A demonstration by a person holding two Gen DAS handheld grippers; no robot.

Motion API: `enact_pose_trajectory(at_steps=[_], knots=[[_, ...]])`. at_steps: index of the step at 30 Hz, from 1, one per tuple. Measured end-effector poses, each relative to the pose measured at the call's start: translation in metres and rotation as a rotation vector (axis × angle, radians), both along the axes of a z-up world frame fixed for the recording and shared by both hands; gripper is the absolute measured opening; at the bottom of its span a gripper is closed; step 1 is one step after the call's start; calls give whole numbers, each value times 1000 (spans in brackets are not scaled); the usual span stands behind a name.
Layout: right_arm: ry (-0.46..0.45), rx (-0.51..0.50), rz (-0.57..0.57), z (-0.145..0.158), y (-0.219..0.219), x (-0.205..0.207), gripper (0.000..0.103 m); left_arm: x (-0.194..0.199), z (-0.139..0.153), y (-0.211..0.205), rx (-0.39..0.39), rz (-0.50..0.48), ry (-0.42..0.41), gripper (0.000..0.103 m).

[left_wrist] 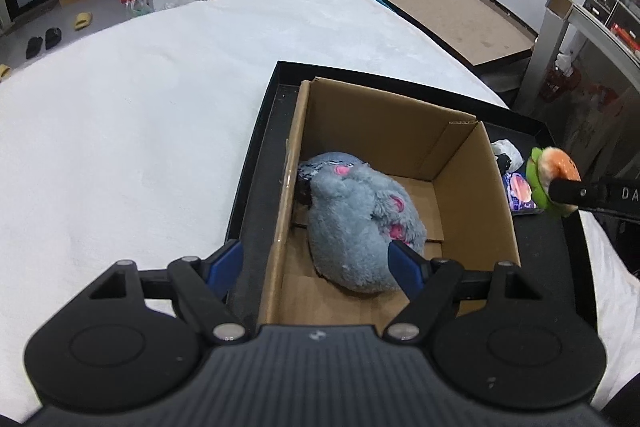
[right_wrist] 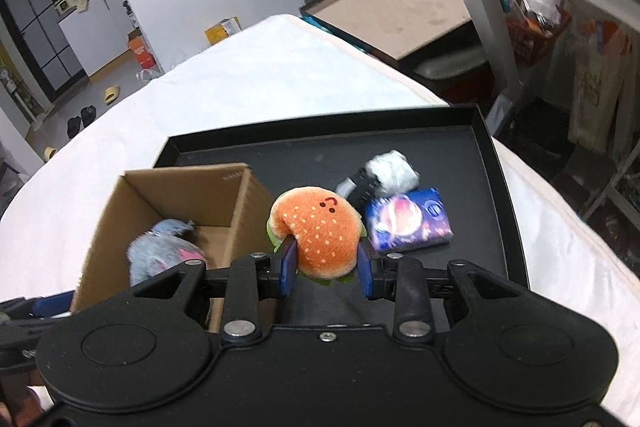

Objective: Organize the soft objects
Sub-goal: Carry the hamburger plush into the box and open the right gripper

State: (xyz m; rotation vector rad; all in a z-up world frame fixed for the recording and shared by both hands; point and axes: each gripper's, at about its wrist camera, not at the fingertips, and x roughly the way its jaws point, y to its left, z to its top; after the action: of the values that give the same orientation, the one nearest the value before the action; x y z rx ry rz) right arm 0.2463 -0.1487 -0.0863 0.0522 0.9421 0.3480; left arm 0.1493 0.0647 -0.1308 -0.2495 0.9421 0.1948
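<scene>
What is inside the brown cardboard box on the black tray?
Inside the brown cardboard box lies one grey plush toy with pink patches, resting on the box floor against its left wall. The floor under the toy is covered, so anything beneath it cannot be seen.

Left wrist view: sits above near end of cardboard box (left_wrist: 400, 147), close, looking down and forward across black tray (left_wrist: 256, 163) toward white bed. Right wrist view: higher, from tray's near right side, facing forward-left. Shared: cardboard box (right_wrist: 192, 195), grey plush (left_wrist: 352, 223), black tray (right_wrist: 496, 163), burger plush (right_wrist: 316, 231).
</scene>
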Motion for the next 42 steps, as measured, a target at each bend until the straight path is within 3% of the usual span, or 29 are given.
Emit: enact_pose_trajectory(at_steps=[13, 16, 25, 28, 31, 42], knots=[[-47, -33, 72, 17, 54, -1, 31, -7, -7, 18, -96, 11, -36, 67], [-48, -42, 88, 17, 64, -1, 31, -8, -7, 22, -114, 19, -41, 58], [-44, -49, 114, 15, 92, 0, 32, -9, -17, 35, -157, 45, -19, 18], [-47, -37, 132, 16, 102, 0, 34, -9, -19, 42, -171, 66, -15, 17], [-35, -26, 153, 11, 111, 0, 46, -10, -21, 47, -188, 75, -15, 17], [-20, -55, 127, 9, 91, -5, 47, -11, -20, 48, -194, 100, -6, 17]])
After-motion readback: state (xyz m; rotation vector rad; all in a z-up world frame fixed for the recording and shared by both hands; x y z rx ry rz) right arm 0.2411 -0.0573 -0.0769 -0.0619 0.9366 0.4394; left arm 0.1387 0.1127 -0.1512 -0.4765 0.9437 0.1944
